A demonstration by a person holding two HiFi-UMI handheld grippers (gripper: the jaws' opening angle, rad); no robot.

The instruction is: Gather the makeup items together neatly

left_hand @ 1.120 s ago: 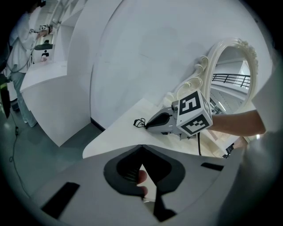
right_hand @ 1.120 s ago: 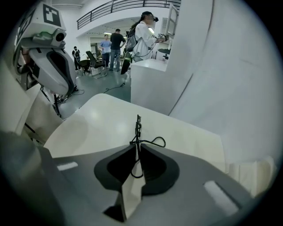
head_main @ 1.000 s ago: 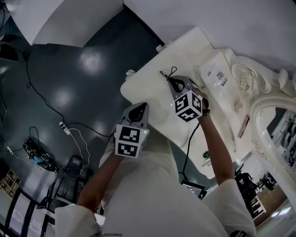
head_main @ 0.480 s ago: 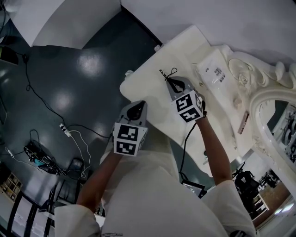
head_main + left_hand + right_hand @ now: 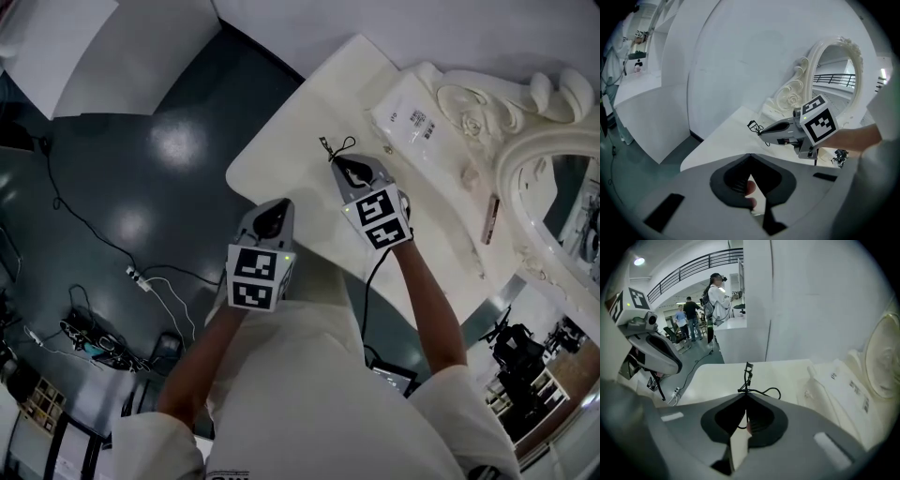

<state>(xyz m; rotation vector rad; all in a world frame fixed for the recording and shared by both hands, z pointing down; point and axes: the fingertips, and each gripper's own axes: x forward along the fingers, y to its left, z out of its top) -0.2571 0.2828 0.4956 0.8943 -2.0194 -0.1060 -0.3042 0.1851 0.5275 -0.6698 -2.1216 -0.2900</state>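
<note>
Nearest the person, the left gripper [image 5: 276, 208] is hovering over the near edge of the desk [image 5: 291, 141], its jaws resting together with nothing between them. Just beyond it, the right gripper [image 5: 336, 161] is pointing steeply down with its jaws clamped on the thin black handle loops of an eyelash curler [image 5: 333, 147]. The curler's head is sticking out ahead of the tips and, as far as the left gripper view shows, is hanging clear of the desk surface. Farther back, a clear labelled packet [image 5: 410, 112] is lying flat near the foot of the ornate mirror [image 5: 487, 98], and a slim pinkish stick [image 5: 490, 218] is lying off to the right along the mirror's base, well apart from the curler.

The step in hand looks like carrying the curler toward the other items. The next move is probably calling for a short carry toward the packet, then lowering the curler flat just beside it before the jaws part, so the light wire piece is not rolling or landing on top of the packet
</note>
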